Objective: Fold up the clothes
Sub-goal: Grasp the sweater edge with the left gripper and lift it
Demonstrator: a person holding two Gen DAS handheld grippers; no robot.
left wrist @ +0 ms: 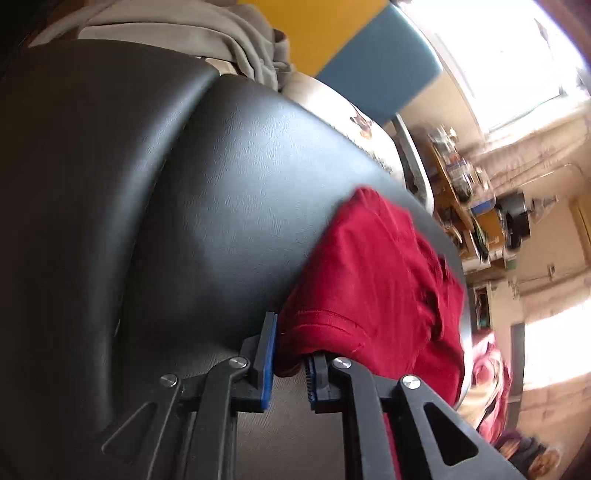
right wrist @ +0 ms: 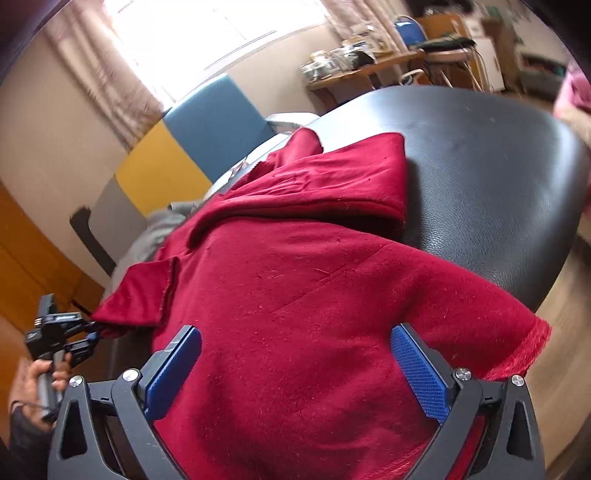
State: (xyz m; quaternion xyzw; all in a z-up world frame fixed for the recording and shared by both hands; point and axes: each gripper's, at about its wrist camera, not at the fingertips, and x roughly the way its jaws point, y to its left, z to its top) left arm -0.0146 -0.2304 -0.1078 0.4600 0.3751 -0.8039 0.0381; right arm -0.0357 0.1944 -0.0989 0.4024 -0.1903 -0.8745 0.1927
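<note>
A red polo shirt [right wrist: 314, 280] lies on a black padded leather surface [right wrist: 480, 166], its collar toward the far side and one sleeve folded over. My right gripper [right wrist: 295, 369] is open, its blue pads [right wrist: 417, 373] wide apart on either side of the shirt's near part. My left gripper [left wrist: 291, 354] is closed on a bunched edge of the same shirt [left wrist: 369, 277], low over the black surface [left wrist: 184, 203]. The left gripper also shows at the left edge of the right wrist view [right wrist: 55, 332], held in a hand.
A grey garment [left wrist: 207, 33] lies at the far end of the black surface. A blue and yellow panel [right wrist: 207, 133] stands behind. A cluttered wooden table [right wrist: 369, 62] and a bright window are at the back. More pink-red cloth [left wrist: 491, 373] hangs off the side.
</note>
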